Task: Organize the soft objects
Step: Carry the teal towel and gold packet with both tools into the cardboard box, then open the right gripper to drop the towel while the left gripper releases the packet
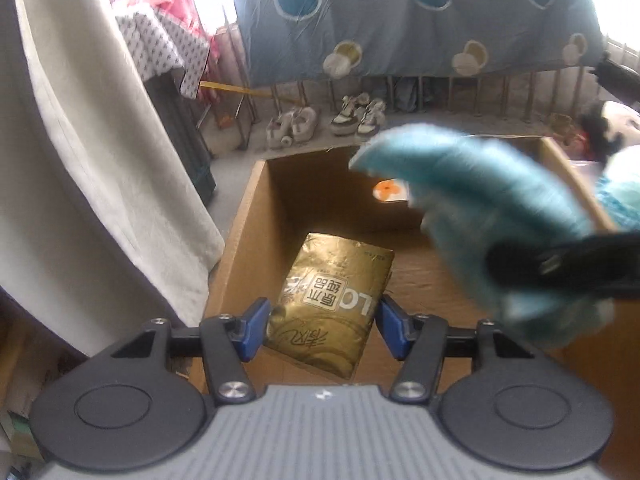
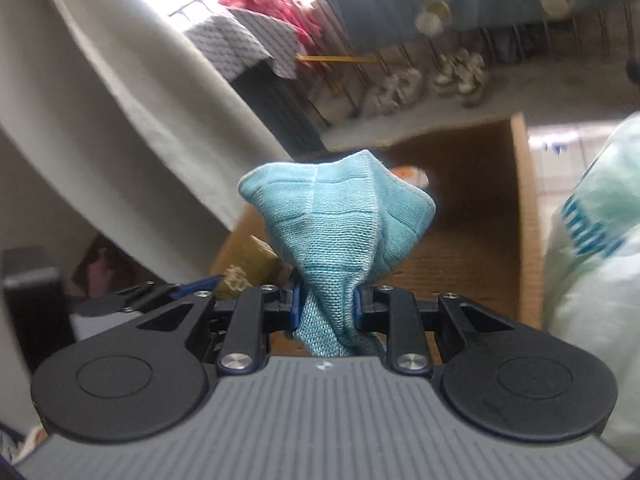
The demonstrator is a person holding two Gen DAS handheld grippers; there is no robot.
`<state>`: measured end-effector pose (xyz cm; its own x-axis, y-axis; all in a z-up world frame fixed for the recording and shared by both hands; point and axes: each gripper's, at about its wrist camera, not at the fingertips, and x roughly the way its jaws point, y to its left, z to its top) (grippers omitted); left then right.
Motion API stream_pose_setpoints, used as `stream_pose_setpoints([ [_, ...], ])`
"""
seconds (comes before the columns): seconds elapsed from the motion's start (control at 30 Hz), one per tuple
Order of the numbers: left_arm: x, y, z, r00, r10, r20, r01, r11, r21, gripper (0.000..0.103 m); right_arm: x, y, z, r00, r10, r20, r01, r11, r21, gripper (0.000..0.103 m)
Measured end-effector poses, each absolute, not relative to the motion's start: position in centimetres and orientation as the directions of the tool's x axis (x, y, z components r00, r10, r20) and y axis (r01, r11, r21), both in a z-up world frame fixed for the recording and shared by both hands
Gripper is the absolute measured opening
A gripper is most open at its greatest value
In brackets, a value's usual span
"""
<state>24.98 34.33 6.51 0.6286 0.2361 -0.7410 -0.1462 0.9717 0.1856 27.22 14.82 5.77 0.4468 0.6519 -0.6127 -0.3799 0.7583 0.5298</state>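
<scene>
A: Holding two things at once. Right tongs (image 2: 326, 304) are pinched nearly closed on a teal cloth (image 2: 340, 228), gripped low at a bunched end so the rest fans out above the pads.

B: Where is the cloth relative to the box?

A: Over the open cardboard box (image 1: 240, 240), toward its right side. In the left view it's blurred, but it hangs above the box floor, not touching it.

B: And the left tongs?

A: Left tongs (image 1: 322, 326) sit about half open, clamped on a gold tissue pack (image 1: 336, 292). Blue pads press its two long sides. Width of the pack sets that opening, I'd say.

B: Pack in the box yet?

A: Above the near left part of the box, tilted. Can't tell if its far edge touches the floor.

B: Why both over the box?

A: My read: box is the bin for the soft stuff, both items coming in together. Small white thing with an orange print (image 1: 390, 191) already lies at the far wall.

B: Anything else nearby?

A: A pale green bag (image 2: 592, 248) just right of the box, outside it. White curtain (image 1: 92, 160) on the left, shoes (image 1: 328, 120) far back on the floor.

B: Risk?

A: Cloth could drape onto the box rim if let go too far right.
</scene>
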Motion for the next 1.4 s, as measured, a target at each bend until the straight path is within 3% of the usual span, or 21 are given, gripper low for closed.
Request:
stream_pose_setpoints([
  [0.2,26.8,36.2,4.9,0.611,0.226,-0.759,-0.213,0.970,0.117,0.059,32.5,20.0,-1.2,0.396,0.639,-0.659,-0.217,0.763,0.609,0.028],
  [0.3,27.4,36.2,4.0,0.595,0.240,-0.767,-0.219,0.967,0.133,0.059,34.7,21.5,-3.7,0.344,0.656,-0.671,-0.139,0.743,0.655,0.048],
  [0.33,27.7,36.3,3.8,0.591,0.240,-0.770,-0.214,0.967,0.138,0.059,35.4,21.9,-4.1,0.328,0.665,-0.671,-0.140,0.737,0.661,0.062],
  [0.4,28.3,36.3,3.6,0.599,0.263,-0.756,-0.207,0.963,0.171,0.059,35.9,22.8,-4.4,0.347,0.651,-0.675,-0.184,0.753,0.632,0.068],
  [0.5,29.1,36.2,3.4,0.599,0.275,-0.752,-0.216,0.960,0.178,0.059,35.9,22.6,-3.6,0.381,0.662,-0.645,-0.245,0.745,0.620,0.070],
  [0.53,29.1,36.3,3.5,0.601,0.270,-0.753,-0.229,0.960,0.161,0.059,35.7,22.3,-3.5,0.390,0.680,-0.620,-0.246,0.726,0.642,0.068],
  [0.6,30.2,36.5,3.3,0.595,0.252,-0.763,-0.236,0.962,0.135,0.059,35.8,21.5,-3.8,0.412,0.694,-0.591,-0.213,0.704,0.677,0.055],
  [0.67,30.4,36.0,3.1,0.591,0.257,-0.765,-0.233,0.962,0.143,0.060,36.1,20.8,-4.8,0.419,0.675,-0.607,-0.149,0.711,0.688,0.041],
  [0.77,31.1,35.5,2.8,0.586,0.284,-0.759,-0.255,0.954,0.160,0.062,36.5,19.9,-6.0,0.412,0.663,-0.625,-0.032,0.696,0.717,0.029],
  [0.87,32.2,35.1,2.5,0.578,0.316,-0.752,-0.263,0.945,0.195,0.064,36.5,20.7,-5.8,0.427,0.631,-0.648,-0.040,0.729,0.684,0.019],
  [1.1,32.6,35.8,3.2,0.562,0.312,-0.766,-0.264,0.945,0.191,0.074,37.6,22.2,-6.6,0.393,0.635,-0.665,-0.040,0.734,0.678,0.019],
  [1.13,32.2,36.0,3.6,0.563,0.306,-0.768,-0.262,0.947,0.185,0.069,37.6,22.2,-6.7,0.389,0.638,-0.665,-0.041,0.733,0.679,0.019],
  [1.2,31.1,35.7,4.2,0.554,0.306,-0.774,-0.245,0.949,0.200,0.045,37.8,21.9,-7.0,0.383,0.646,-0.660,-0.043,0.726,0.686,0.019],
  [1.27,30.0,35.0,4.5,0.543,0.286,-0.789,-0.179,0.958,0.223,0.005,37.9,21.7,-7.2,0.376,0.658,-0.653,-0.042,0.716,0.697,0.019],
  [1.4,29.0,34.0,3.8,0.480,0.266,-0.836,-0.116,0.964,0.240,0.001,37.6,20.9,-7.4,0.354,0.677,-0.645,-0.038,0.699,0.714,0.019],
])
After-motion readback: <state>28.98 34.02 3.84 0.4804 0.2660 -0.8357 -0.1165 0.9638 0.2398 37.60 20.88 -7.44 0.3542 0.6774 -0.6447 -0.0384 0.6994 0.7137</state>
